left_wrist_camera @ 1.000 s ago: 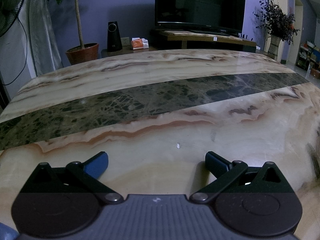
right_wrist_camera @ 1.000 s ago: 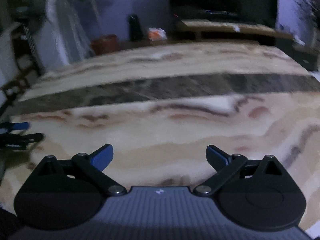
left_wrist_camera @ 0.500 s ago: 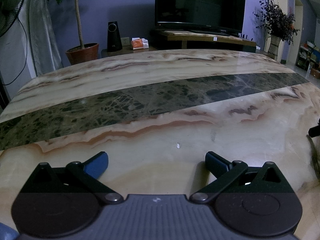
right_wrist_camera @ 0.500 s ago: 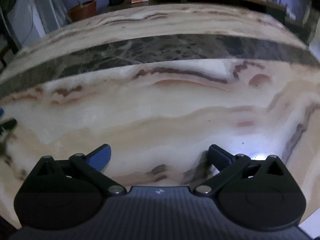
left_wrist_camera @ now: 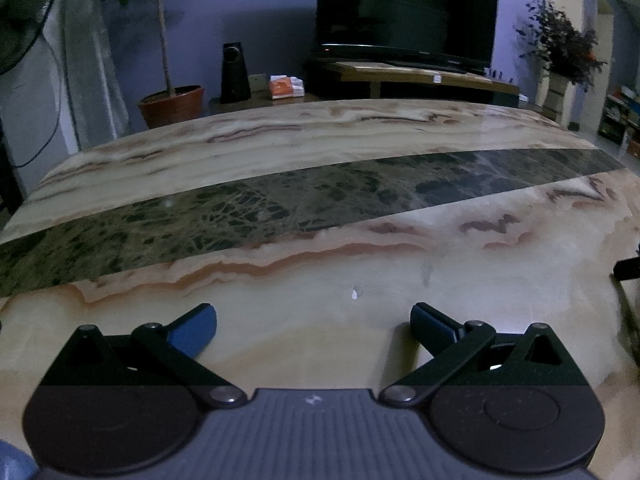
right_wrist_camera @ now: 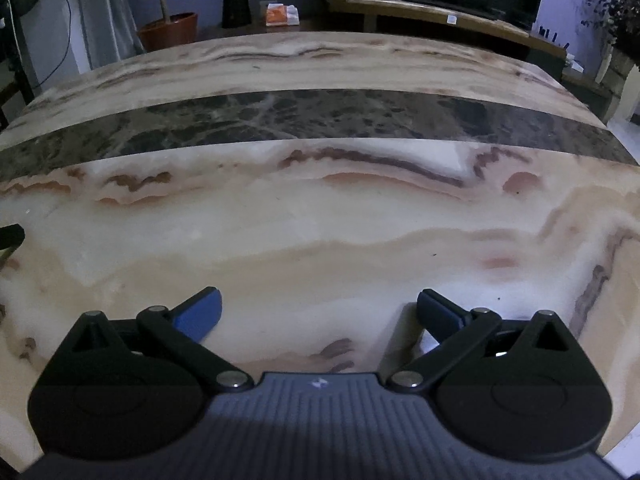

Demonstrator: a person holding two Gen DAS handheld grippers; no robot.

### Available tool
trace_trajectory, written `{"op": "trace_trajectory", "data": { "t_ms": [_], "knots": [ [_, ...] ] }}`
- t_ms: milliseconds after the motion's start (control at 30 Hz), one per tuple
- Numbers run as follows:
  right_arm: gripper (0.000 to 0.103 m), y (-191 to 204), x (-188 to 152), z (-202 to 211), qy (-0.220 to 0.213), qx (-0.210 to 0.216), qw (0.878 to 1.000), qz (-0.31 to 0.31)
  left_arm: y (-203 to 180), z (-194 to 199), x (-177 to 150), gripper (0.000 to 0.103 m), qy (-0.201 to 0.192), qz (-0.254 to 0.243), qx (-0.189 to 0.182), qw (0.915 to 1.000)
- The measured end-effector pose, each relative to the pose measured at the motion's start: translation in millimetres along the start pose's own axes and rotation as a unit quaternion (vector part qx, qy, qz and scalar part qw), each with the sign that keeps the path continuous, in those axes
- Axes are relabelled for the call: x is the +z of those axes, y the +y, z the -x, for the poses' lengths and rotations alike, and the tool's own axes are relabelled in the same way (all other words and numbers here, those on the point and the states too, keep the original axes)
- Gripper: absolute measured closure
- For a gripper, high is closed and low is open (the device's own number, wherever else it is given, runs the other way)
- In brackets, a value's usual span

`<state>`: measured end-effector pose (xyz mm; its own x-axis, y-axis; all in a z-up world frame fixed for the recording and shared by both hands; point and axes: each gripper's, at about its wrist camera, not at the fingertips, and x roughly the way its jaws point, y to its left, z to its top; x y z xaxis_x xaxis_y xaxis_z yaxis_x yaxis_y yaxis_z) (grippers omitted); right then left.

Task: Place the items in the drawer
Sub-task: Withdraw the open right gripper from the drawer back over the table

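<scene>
My left gripper point(left_wrist_camera: 314, 322) stands open just above a marble table point(left_wrist_camera: 320, 160), with nothing between its blue-padded fingers point(left_wrist_camera: 192, 330). My right gripper point(right_wrist_camera: 318, 310) is open too and empty, low over the same table point(right_wrist_camera: 320, 220). A dark tip of the right gripper point(left_wrist_camera: 628, 268) shows at the right edge of the left wrist view. A dark tip of the left gripper point(right_wrist_camera: 10, 236) shows at the left edge of the right wrist view. No drawer and no items to place appear in either view.
A dark green marble band point(left_wrist_camera: 280, 204) crosses the table. Beyond its far edge stand a potted plant point(left_wrist_camera: 172, 104), a black speaker point(left_wrist_camera: 235, 74), a tissue pack point(left_wrist_camera: 286, 87), a television point(left_wrist_camera: 406, 12) on a low stand, and a fan point(left_wrist_camera: 20, 12) at left.
The right gripper has tilted down toward the table and then levelled a little, and its view has steadied. The left gripper has stayed put. Both remain open.
</scene>
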<state>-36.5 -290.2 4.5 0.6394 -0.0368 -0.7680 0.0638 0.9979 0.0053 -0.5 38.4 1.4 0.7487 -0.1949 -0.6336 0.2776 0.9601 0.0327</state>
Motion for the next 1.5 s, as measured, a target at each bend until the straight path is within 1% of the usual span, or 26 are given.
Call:
{"op": "trace_trajectory", "data": {
  "t_ms": [233,433,767,1167,1267,1367,1500],
  "knots": [
    [0.0,0.7,0.5,-0.7,-0.006,0.003,1.0,0.003,0.6,0.1,0.3,0.0,0.001,0.002,-0.002,1.0],
    [0.0,-1.8,-2.7,-0.6,-0.022,0.015,1.0,0.015,0.9,0.3,0.2,0.0,0.0,0.002,-0.001,1.0],
    [0.0,8.2,1.8,-5.4,-0.028,0.006,1.0,0.01,1.0,0.2,0.4,0.0,0.0,0.002,-0.002,1.0],
    [0.0,9.1,1.6,-5.8,-0.027,0.002,1.0,0.004,1.6,0.0,0.4,0.0,0.0,0.002,-0.002,1.0],
    [0.0,9.7,1.4,-5.7,-0.029,0.002,1.0,0.003,-1.7,3.8,-2.5,0.001,0.001,0.014,0.009,0.9999],
    [0.0,9.6,1.2,-6.0,-0.029,0.002,1.0,0.002,-8.3,9.6,-4.9,0.001,0.008,0.015,0.015,0.9997],
    [0.0,10.0,0.8,-5.9,-0.03,0.002,1.0,0.002,-7.0,8.8,1.8,0.001,0.035,0.019,0.016,0.9991]
  ]
}}
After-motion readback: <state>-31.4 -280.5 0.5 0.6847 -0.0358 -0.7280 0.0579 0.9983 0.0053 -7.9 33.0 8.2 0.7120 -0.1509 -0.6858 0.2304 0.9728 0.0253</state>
